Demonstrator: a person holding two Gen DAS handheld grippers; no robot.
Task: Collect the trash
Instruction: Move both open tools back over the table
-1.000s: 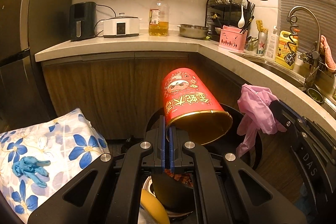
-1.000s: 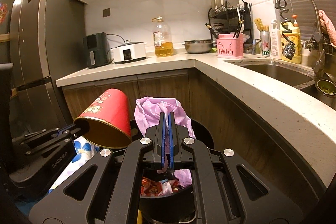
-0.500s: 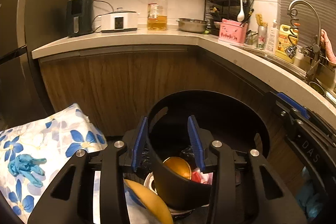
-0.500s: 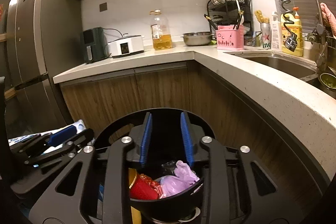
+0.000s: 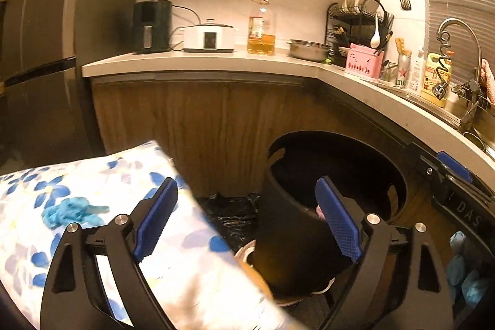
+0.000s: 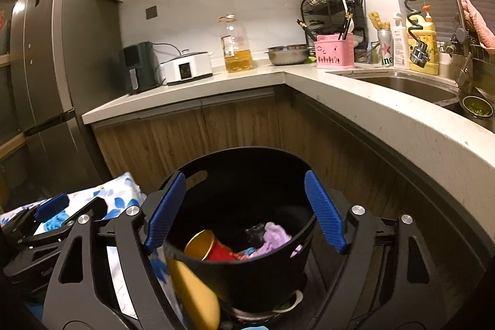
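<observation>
Trash in black bin; both grippers empty, fingers spread wide.
Red cup and purple glove lie in bin, lower centre. Right gripper above it; left gripper over bin edge and floral cloth; blue glove lower left.
</observation>
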